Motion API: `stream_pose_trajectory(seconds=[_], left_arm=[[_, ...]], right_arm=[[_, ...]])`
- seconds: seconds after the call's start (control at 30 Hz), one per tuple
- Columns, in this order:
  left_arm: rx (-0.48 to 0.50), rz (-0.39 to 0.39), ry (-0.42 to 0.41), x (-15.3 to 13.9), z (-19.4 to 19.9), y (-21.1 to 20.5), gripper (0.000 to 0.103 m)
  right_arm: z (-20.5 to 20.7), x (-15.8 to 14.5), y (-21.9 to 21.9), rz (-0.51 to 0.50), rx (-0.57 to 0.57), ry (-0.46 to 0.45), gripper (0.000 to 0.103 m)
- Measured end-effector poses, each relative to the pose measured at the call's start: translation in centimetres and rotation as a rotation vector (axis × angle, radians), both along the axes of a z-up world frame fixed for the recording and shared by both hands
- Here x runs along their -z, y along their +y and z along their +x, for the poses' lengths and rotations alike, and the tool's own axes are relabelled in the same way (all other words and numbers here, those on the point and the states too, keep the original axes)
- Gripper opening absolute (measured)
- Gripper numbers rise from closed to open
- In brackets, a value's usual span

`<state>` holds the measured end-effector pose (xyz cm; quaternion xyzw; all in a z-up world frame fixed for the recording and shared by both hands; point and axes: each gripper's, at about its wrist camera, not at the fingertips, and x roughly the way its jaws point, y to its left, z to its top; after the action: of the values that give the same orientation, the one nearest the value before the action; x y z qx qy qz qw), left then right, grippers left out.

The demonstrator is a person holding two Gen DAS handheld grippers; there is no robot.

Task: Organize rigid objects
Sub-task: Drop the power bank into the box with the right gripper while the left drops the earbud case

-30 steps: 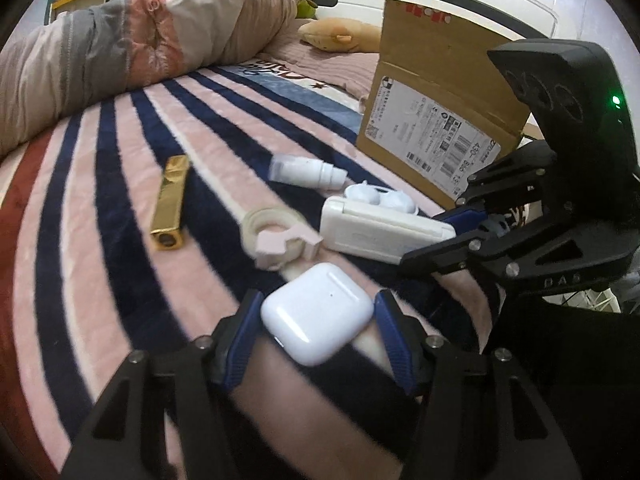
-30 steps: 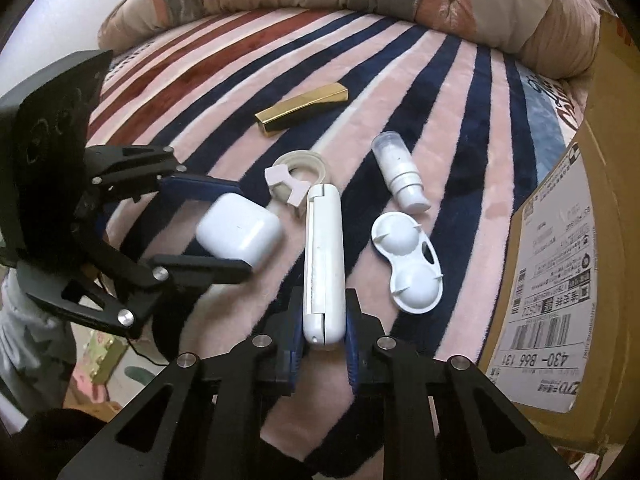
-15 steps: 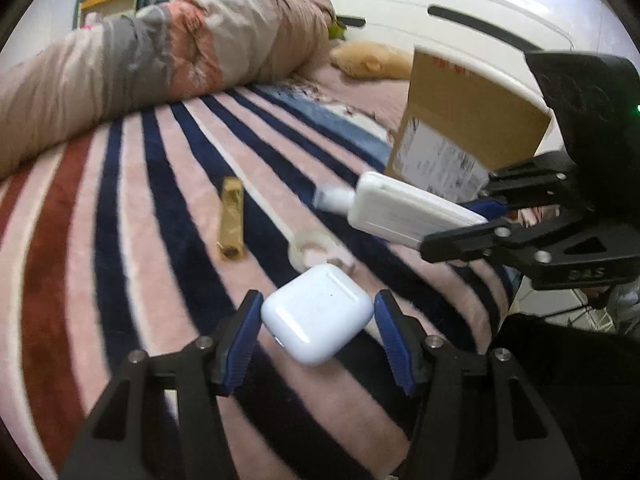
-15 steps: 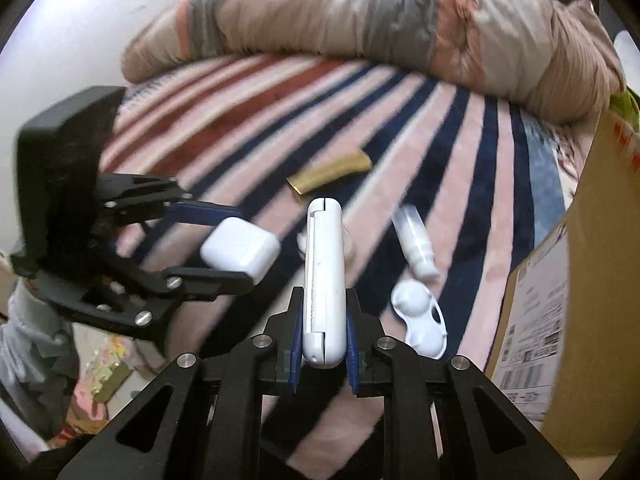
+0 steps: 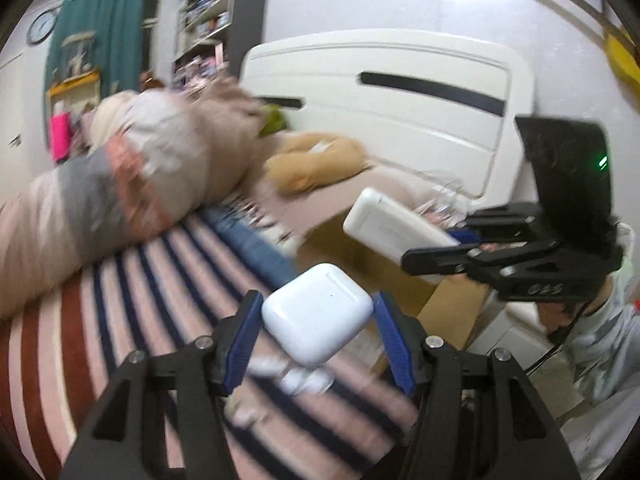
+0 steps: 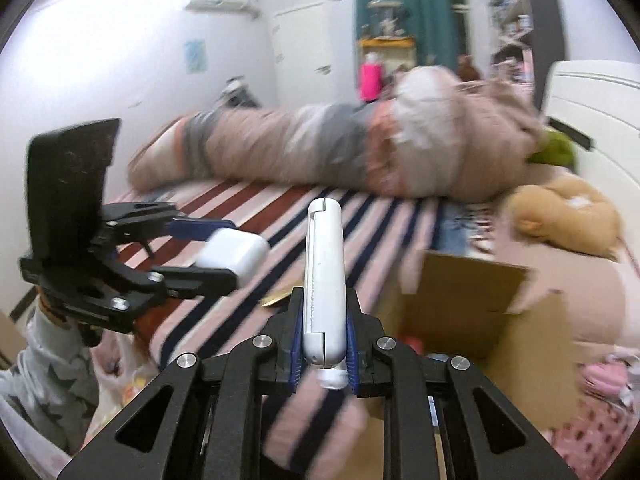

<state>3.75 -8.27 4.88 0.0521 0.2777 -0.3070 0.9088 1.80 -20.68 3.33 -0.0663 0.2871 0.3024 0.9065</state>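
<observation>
My left gripper (image 5: 316,320) is shut on a white earbud case (image 5: 316,312) and holds it in the air above the striped blanket (image 5: 100,320). It also shows in the right wrist view (image 6: 232,256). My right gripper (image 6: 323,344) is shut on a long flat white case (image 6: 323,276), lifted over the open cardboard box (image 6: 460,300). In the left wrist view that white case (image 5: 392,228) sits to the right, above the box (image 5: 360,264). A gold bar (image 6: 278,298) lies on the blanket, mostly hidden. Small white items (image 5: 296,376) lie blurred under the earbud case.
A rolled quilt (image 6: 340,152) lies across the far side of the bed. A tan plush toy (image 6: 560,216) rests near the white headboard (image 5: 400,108). The box holds some items (image 6: 412,344) I cannot make out. Both views are motion blurred.
Both grippers have risen off the blanket with their cases and tilted up. The right gripper has carried the flat case over the cardboard box.
</observation>
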Motion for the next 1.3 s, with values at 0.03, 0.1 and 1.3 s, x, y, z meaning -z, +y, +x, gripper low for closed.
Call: stream_pose_trajectory(seconds=[0.03,0.1,1.3], left_arm=[[0.020,0.006,-0.007,-0.7,0.5,-1.6,0.054],[0.041,0.035,-0.001,-1.3,1.8,-4.4,0.054],[0.054,0.218,0.142,2.7,5.9,-11.6,0.069]], right_arm=[[0.3,-0.3,-1.0,0.003,0.020,-0.002,0.013],[1.0,-0.4,-3.7,-0.006,0.074,0.014,0.013],[4.7,4.5,-8.3,-0.138,0.207,0.147,0.020]])
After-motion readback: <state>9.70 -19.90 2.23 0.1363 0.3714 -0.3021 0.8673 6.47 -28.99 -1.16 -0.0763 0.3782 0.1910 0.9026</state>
